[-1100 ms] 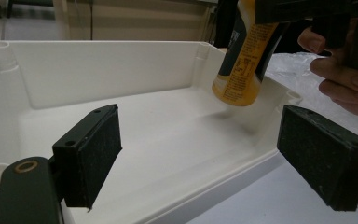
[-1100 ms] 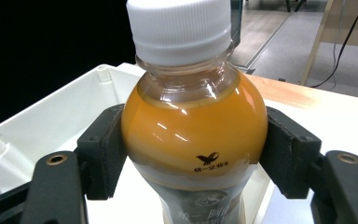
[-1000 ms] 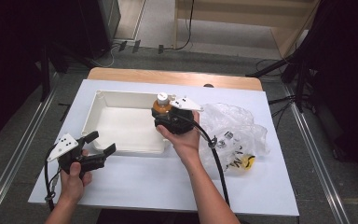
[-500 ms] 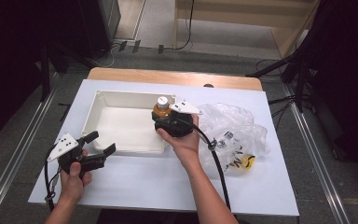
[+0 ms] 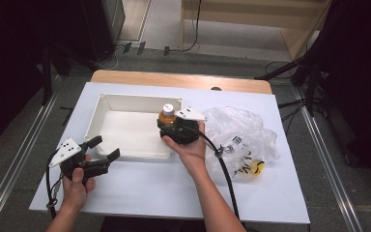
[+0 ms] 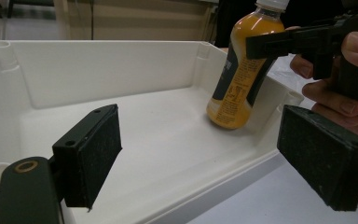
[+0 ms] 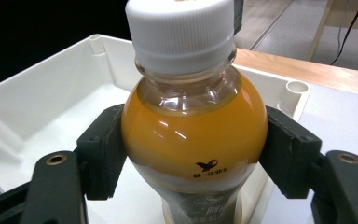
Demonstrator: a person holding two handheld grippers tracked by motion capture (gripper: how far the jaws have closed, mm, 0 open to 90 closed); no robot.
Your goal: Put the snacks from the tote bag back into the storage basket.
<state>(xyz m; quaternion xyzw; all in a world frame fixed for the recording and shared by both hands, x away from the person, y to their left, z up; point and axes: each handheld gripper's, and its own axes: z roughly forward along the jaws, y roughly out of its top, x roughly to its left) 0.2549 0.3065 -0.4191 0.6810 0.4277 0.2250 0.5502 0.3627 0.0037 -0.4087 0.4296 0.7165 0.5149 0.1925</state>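
An orange juice bottle with a white cap leans at the right end of the white tray. In the left gripper view the bottle has its base at the tray floor. My right gripper is shut on the bottle's upper body, and in the right gripper view both pads press the bottle below its shoulder. My left gripper is held open at the tray's near left corner, with nothing between its pads.
A crumpled clear plastic bag holding small items, one of them yellow, lies right of the tray. Everything rests on a white board over a wooden table. Metal rails run along both sides.
The right gripper has lowered the bottle a little into the tray's right end. The left gripper has stayed where it was.
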